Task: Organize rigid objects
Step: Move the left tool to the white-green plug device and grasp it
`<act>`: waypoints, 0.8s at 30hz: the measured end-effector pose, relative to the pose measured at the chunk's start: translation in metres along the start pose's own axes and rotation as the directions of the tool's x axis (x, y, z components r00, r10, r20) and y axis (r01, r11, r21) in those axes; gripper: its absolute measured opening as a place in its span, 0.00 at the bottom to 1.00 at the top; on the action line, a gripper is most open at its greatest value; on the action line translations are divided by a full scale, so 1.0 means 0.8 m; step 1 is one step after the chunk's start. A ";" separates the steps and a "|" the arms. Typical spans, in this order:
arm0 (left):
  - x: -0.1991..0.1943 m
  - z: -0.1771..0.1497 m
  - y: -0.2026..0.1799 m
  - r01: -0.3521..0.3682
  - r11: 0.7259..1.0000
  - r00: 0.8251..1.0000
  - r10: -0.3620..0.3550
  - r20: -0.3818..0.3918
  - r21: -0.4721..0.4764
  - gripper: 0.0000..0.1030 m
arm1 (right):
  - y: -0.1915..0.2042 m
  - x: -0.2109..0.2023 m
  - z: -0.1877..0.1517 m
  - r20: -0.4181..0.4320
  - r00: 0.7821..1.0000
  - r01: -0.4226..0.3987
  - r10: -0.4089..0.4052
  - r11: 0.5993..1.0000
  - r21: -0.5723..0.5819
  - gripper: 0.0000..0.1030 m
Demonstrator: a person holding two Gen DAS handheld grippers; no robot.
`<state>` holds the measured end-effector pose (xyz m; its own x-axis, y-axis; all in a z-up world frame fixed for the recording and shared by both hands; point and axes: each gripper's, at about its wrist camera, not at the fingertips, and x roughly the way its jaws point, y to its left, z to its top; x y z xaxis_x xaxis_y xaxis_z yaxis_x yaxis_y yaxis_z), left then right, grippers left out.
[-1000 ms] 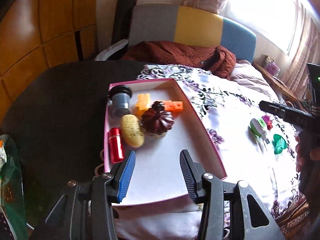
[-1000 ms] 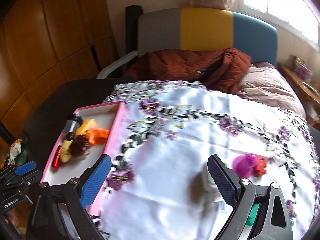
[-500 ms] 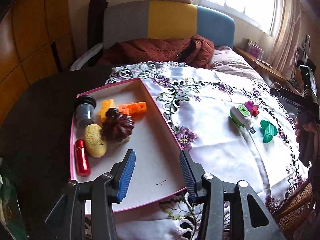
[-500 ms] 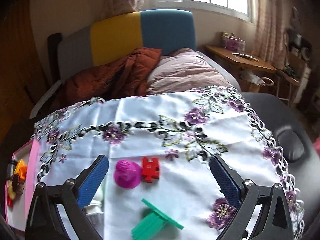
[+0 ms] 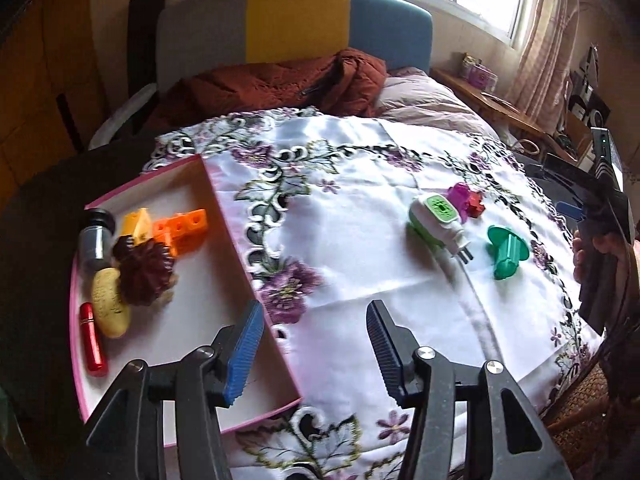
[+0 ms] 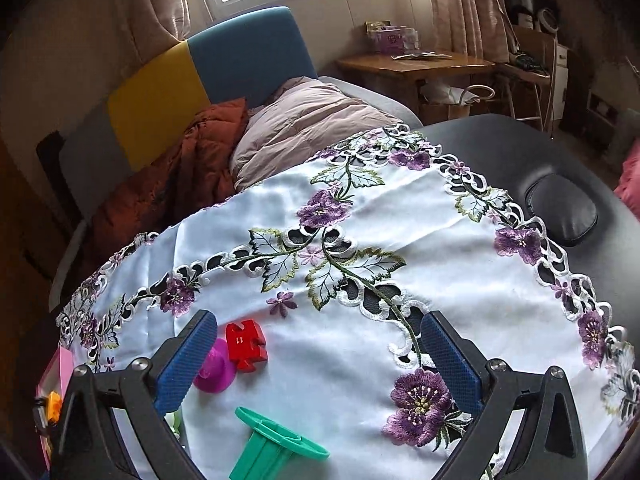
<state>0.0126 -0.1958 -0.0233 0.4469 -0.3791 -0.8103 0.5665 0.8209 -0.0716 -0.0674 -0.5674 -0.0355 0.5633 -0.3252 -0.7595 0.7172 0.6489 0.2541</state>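
Observation:
A pink-rimmed tray [image 5: 224,216] on the left holds a red cylinder [image 5: 92,340], a yellow oval [image 5: 109,304], a dark brown pumpkin shape [image 5: 144,272], orange blocks [image 5: 184,228], a yellow piece and a grey jar [image 5: 96,236]. On the floral cloth lie a green-and-white plug [image 5: 436,220], a magenta piece [image 5: 460,196], a red puzzle piece [image 6: 245,344] and a green spool [image 6: 272,448]. My left gripper [image 5: 312,344] is open and empty over the tray's right rim. My right gripper [image 6: 316,360] is open and empty above the cloth, right of the red piece.
The cloth [image 6: 400,280] covers a black padded table [image 6: 560,208]. Behind stands a grey, yellow and blue headboard [image 5: 296,16] with a rust jacket [image 5: 280,84] and a pink pillow. A wooden desk [image 6: 412,64] is at the back right.
Both grippers have swung to the right. The left view now takes in the loose pieces on the cloth; the right view has left the tray and faces the cloth's right side.

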 end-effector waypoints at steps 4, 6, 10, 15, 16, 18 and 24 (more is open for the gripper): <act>0.018 0.010 -0.024 0.043 0.999 0.999 -0.041 -0.033 0.032 0.52 | -0.007 0.002 0.001 -0.009 1.000 -0.002 0.002 1.000 0.028 1.00; 0.027 0.015 -0.038 0.078 0.996 0.996 -0.076 -0.047 0.050 0.52 | -0.011 0.003 0.002 -0.016 1.000 -0.006 0.007 0.999 0.047 1.00; 0.045 0.029 -0.062 0.161 0.986 0.984 -0.158 -0.080 0.031 0.52 | -0.020 0.006 0.003 -0.032 0.999 -0.018 0.021 0.996 0.092 1.00; 0.074 0.057 -0.091 0.217 0.976 0.971 -0.217 -0.101 -0.009 0.59 | -0.027 0.007 0.005 -0.035 0.999 -0.033 0.038 0.991 0.129 1.00; 0.080 0.062 -0.096 0.221 0.975 0.970 -0.222 -0.100 -0.017 0.64 | -0.028 0.007 0.005 -0.034 0.999 -0.035 0.040 0.990 0.134 1.00; 0.094 0.073 -0.105 0.221 0.975 0.969 -0.223 -0.110 -0.032 0.68 | -0.029 0.008 0.005 -0.035 0.998 -0.040 0.045 0.989 0.140 1.00; 0.140 0.098 -0.120 0.186 0.979 0.970 -0.196 -0.146 -0.079 0.71 | -0.027 0.009 0.006 -0.038 0.997 -0.055 0.061 0.989 0.138 1.00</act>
<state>0.0623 -0.3501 -0.0614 0.2211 -0.4661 -0.8566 0.5837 0.7669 -0.2667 -0.0766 -0.5873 -0.0434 0.5897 -0.2584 -0.7652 0.7348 0.5649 0.3755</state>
